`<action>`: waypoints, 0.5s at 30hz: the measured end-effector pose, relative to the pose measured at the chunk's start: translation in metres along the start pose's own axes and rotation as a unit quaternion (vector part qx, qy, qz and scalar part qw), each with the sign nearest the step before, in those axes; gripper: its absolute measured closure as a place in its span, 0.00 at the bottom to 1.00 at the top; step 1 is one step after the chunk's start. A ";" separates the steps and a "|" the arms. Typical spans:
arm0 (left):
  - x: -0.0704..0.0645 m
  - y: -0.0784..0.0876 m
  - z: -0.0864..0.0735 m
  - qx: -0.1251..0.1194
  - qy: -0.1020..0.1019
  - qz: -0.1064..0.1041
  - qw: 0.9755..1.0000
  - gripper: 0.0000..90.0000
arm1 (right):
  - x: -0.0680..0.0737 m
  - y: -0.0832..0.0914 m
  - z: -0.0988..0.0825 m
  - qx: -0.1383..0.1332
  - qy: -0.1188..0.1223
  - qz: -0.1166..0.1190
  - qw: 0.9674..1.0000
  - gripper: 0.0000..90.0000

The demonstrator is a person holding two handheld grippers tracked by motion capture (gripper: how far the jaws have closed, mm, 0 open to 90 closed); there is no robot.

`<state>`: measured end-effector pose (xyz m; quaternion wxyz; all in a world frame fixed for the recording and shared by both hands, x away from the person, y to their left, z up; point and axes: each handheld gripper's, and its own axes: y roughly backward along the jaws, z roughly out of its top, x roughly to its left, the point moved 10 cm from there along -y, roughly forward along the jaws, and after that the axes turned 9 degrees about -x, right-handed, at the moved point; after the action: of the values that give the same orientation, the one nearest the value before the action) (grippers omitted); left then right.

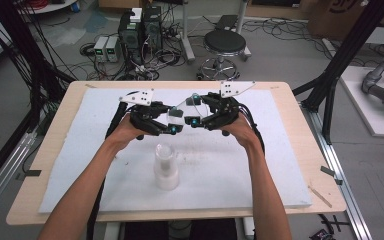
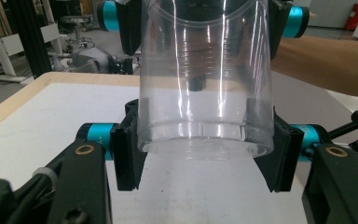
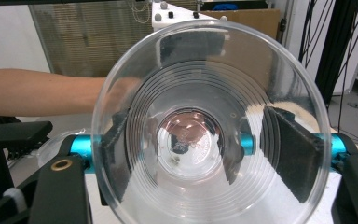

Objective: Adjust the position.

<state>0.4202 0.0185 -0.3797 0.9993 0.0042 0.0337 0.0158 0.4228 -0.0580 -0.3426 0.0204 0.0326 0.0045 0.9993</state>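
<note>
1. Nearest me, my two forearms come up from the bottom edge of the high view, each hand carrying tongs over the middle of the bench.
2. A white mat covers most of the bench. On it, near the middle and just nearer than my hands, stands a stack of clear cups, upside down, touched by neither tongs.
3. Above and beyond the stack, the left tongs and the right tongs meet tip to tip, with one clear cup held in the air between them.
4. In the left gripper view, the left tongs are clamped on the cup: both black pads press its wall close to the base, one on each side.
5. In the right gripper view, I look straight into the mouth of the cup. The right tongs sit outside its wall on either side, seen through the plastic. I can't tell from here whether their pads press on it.
6. Off the far edge of the bench, on the floor, I see a black stool to the right and some grey boxes with cables to the left.
</note>
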 end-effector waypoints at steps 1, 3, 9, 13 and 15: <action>0.000 0.000 0.000 0.000 0.000 0.000 1.000 0.46 | 0.000 0.000 0.000 0.000 0.000 0.000 1.000 0.33; 0.000 0.000 0.000 0.001 0.000 -0.001 1.000 0.46 | 0.000 0.000 0.000 0.000 0.000 0.000 1.000 0.34; 0.003 0.000 0.000 -0.001 0.009 0.013 1.000 0.37 | -0.001 0.000 0.000 0.001 -0.001 -0.004 1.000 0.34; 0.007 0.002 0.001 -0.004 0.026 0.028 0.999 0.10 | -0.001 0.001 -0.001 0.003 -0.002 -0.006 1.000 0.34; 0.007 0.003 0.002 -0.007 0.029 0.029 0.999 0.10 | -0.002 0.001 -0.001 0.004 -0.004 -0.007 1.000 0.34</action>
<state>0.4272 0.0213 -0.3785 0.9971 -0.0019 0.0622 0.0446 0.4243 -0.0593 -0.3437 0.0274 0.0370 0.0087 0.9989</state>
